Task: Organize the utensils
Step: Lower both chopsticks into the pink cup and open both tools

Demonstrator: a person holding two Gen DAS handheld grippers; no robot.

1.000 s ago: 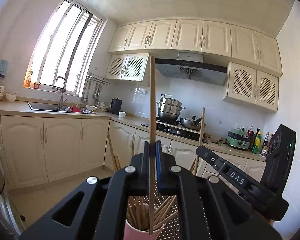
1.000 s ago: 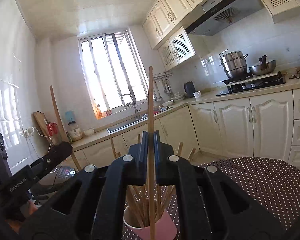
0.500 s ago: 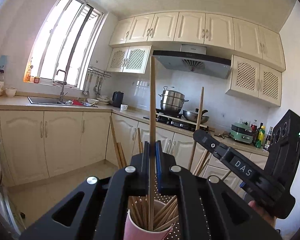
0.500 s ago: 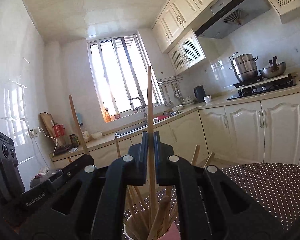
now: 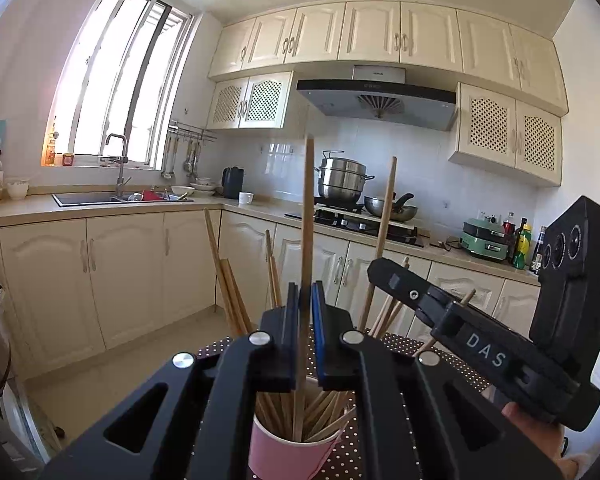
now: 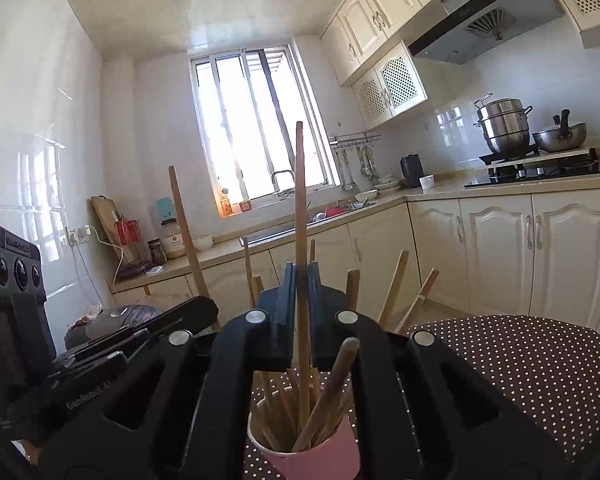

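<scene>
A pink cup (image 5: 288,456) full of several wooden chopsticks stands on the dotted table just under both grippers. My left gripper (image 5: 305,292) has a long chopstick (image 5: 308,200) between its blue pads. Its jaws are opening: a thin gap shows, and the stick leans slightly with its lower end inside the cup. My right gripper (image 6: 299,276) is shut on another upright chopstick (image 6: 299,184), whose lower end reaches into the pink cup (image 6: 320,456). The two grippers face each other across the cup, and the right one shows in the left wrist view (image 5: 480,348).
The brown cloth with white dots (image 6: 520,360) covers the round table. Cream cabinets line the walls, with a sink (image 5: 112,198) under the window and pots on the stove (image 5: 344,184). A rice cooker (image 6: 116,320) sits low behind the left gripper. A hand (image 5: 532,428) holds the right gripper.
Both grippers have sunk toward the cup, so more of it shows. The left chopstick stood straight between tight pads before. It now leans, with a small gap at the pads.
</scene>
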